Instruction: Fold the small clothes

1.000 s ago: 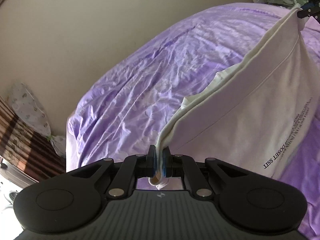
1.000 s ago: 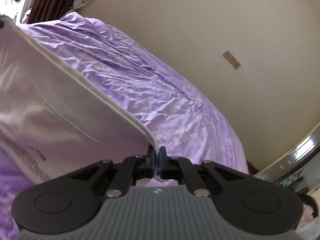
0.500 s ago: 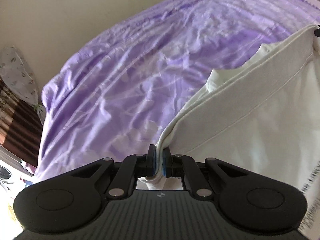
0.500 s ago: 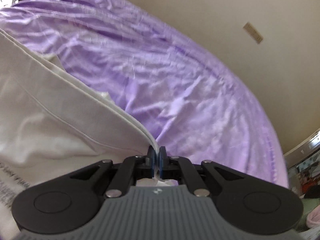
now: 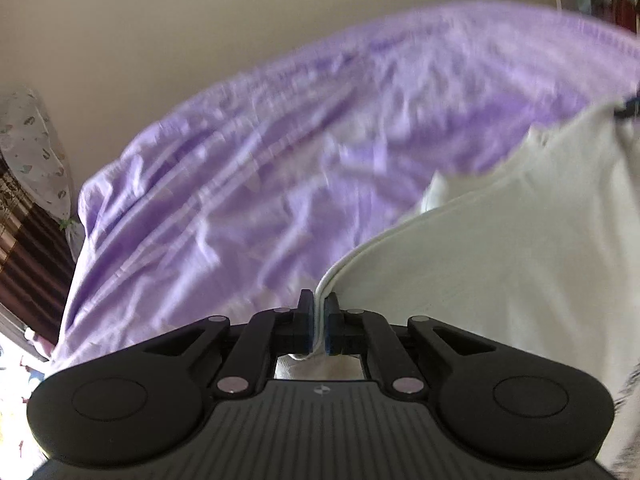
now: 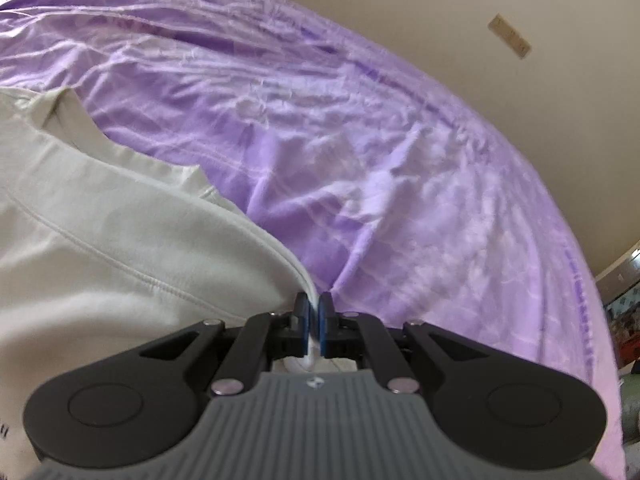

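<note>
A: Where is the shirt (image 5: 500,272)?

B: On the bed, over the purple sheet (image 5: 248,184), its hem pulled between both tongs.

A: And the tongs?

B: The left tongs (image 5: 318,322) are clenched on one hem corner; the right tongs (image 6: 314,320) are clenched on the other. The shirt (image 6: 100,220) spreads left of the right tongs, with the sheet (image 6: 380,160) beyond it.
</note>
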`<state>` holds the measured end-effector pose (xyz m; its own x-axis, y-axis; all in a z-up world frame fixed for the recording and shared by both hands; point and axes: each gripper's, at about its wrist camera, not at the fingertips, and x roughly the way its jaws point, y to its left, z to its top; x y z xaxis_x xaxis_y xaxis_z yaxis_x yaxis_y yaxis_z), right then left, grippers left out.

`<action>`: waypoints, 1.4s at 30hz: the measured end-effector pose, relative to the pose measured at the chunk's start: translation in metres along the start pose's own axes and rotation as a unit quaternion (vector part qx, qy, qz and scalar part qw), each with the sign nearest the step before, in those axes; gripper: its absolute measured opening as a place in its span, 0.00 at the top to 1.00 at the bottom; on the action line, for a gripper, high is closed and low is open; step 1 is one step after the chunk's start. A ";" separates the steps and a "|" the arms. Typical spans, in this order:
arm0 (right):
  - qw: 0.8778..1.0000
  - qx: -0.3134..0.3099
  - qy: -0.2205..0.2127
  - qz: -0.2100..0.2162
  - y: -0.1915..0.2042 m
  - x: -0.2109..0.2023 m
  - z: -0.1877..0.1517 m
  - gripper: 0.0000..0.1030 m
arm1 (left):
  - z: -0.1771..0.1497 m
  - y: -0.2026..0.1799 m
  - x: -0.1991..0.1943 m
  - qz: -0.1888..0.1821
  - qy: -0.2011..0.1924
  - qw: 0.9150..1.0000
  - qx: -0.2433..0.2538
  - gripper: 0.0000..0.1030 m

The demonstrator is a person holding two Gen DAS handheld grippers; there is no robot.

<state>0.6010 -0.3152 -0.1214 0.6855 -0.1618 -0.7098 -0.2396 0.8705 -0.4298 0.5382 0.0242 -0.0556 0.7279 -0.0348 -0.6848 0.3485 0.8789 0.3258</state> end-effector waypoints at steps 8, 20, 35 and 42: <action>0.999 0.049 -0.011 -0.009 -0.022 -0.018 0.014 1.00 | 0.034 0.002 0.019 0.017 0.010 1.000 -0.005 0.96; 0.998 0.062 0.001 -0.009 -0.015 0.032 0.020 1.00 | 0.020 0.003 0.064 0.048 0.029 0.998 -0.025 0.69; 0.977 0.156 -0.028 0.145 -0.012 -0.053 -0.005 0.69 | -0.012 -0.010 -0.041 -0.139 0.010 0.985 -0.105 0.72; 0.956 0.139 -0.028 0.258 0.068 -0.092 -0.041 0.78 | -0.045 -0.079 -0.054 -0.208 0.018 0.974 -0.093 0.73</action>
<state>0.4934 -0.2596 -0.1079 0.5625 0.3405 -0.7534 -0.3693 0.9188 0.1395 0.4452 -0.0225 -0.0739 0.5249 -0.3927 -0.7552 0.4934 0.8633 -0.1060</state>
